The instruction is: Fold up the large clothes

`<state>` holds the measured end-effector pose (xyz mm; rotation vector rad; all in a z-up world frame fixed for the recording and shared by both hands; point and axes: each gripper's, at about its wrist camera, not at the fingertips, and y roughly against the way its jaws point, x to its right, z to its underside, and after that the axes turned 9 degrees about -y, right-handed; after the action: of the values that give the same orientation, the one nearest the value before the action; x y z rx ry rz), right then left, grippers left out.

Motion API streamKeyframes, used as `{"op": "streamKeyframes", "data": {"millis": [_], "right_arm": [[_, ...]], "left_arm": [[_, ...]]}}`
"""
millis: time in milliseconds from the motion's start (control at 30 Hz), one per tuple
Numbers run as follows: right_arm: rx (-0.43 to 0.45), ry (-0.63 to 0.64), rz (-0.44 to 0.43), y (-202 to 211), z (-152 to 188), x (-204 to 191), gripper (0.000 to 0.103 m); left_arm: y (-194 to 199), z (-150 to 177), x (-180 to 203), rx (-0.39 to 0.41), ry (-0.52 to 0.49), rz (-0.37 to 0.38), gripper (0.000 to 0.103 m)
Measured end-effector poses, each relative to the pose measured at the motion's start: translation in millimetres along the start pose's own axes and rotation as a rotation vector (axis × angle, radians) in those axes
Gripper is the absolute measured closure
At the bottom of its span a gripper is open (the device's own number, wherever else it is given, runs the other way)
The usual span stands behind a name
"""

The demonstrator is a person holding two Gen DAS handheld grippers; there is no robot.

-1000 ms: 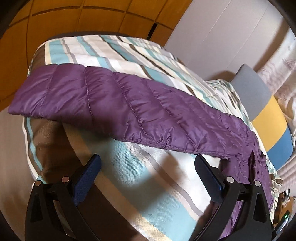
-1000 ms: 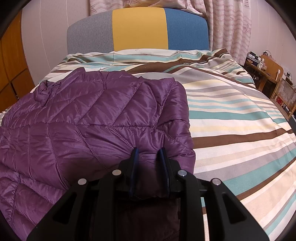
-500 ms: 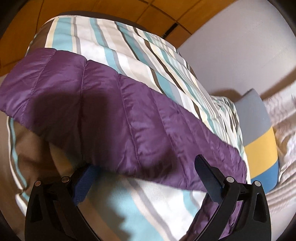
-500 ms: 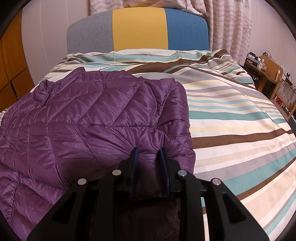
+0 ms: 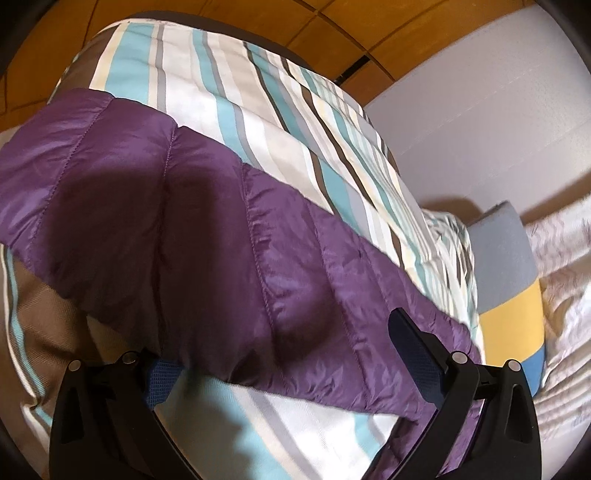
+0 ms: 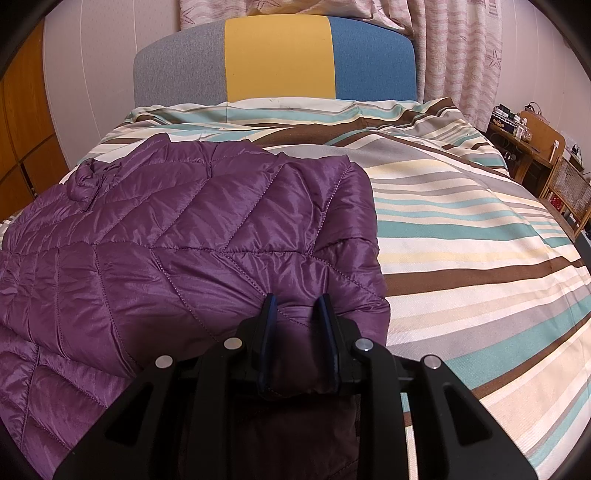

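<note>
You're working over a bed (image 6: 461, 229) with a striped cover, its grey, yellow and blue headboard (image 6: 277, 59) at the top of the right wrist frame, and wooden panels (image 5: 369, 22) across the top of the left one. The purple quilted jacket (image 6: 177, 236) fills the left half of your right view, its long axis running from lower left toward the headboard. Your right gripper (image 6: 295, 314) pinches a fold of its near corner, while your left gripper (image 5: 288, 350) stands spread wide around the jacket's lower edge, not pressing it.

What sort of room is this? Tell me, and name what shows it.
Most likely a bedroom: a bed under a striped duvet with a grey, yellow and blue padded headboard, patterned curtains behind it, and a purple quilted jacket spread on the bed.
</note>
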<state>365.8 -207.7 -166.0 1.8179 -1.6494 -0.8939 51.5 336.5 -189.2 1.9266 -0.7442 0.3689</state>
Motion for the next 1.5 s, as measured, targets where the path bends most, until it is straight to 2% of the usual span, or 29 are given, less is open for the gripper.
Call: {"op": "streamKeyframes", "data": {"millis": [100,233,533,700,800,833,867,933,1067,1133,1233,1333,1367,1500], "right_arm": [[0.000,0.000,0.000,0.0,0.1,-0.6,0.080],[-0.001,-0.002,-0.002,0.1,0.0,0.0,0.080],[0.000,-0.001,-0.001,0.3,0.2,-0.3,0.080],[0.000,0.002,0.003,0.5,0.2,-0.3,0.080],[0.001,0.005,0.007,0.7,0.3,-0.4,0.080],[0.001,0.006,0.008,0.7,0.1,0.0,0.080],[0.001,0.007,0.009,0.5,0.3,-0.5,0.080],[0.001,0.010,0.011,0.2,0.3,-0.9,0.080],[0.001,0.011,0.011,0.0,0.2,-1.2,0.080],[0.001,0.011,0.011,0.0,0.3,-1.2,0.080],[0.001,0.010,0.011,-0.1,0.3,-1.3,0.080],[0.001,0.011,0.011,0.1,0.3,-1.3,0.080],[0.001,0.011,0.011,0.0,0.3,-1.2,0.080],[0.001,0.010,0.011,0.1,0.3,-1.0,0.080]], "left_arm": [[-1.8,-5.4,-3.4,0.013,0.054,0.003,0.003],[-7.0,-7.7,0.1,0.008,0.058,0.009,0.020],[1.2,-6.1,-18.1,0.061,0.092,0.104,0.020],[-0.4,-13.5,-23.8,0.076,0.139,0.113,0.020],[-2.7,-15.6,-29.1,0.085,0.171,0.085,0.048],[-5.0,-16.3,-31.5,0.077,0.175,0.055,0.069],[-6.2,-16.9,-32.1,0.072,0.170,0.022,0.082],[-2.6,-16.9,-28.2,0.096,0.139,-0.021,0.082],[18.9,-16.6,15.2,0.230,-0.085,-0.116,0.082],[29.6,-14.5,50.5,0.301,-0.245,-0.169,0.082],[38.6,-6.2,93.3,0.369,-0.429,-0.194,0.082],[41.8,9.1,132.4,0.403,-0.593,-0.195,0.082],[41.9,19.0,151.0,0.412,-0.675,-0.190,0.082],[31.7,57.8,206.1,0.406,-0.948,-0.193,0.082]]}}
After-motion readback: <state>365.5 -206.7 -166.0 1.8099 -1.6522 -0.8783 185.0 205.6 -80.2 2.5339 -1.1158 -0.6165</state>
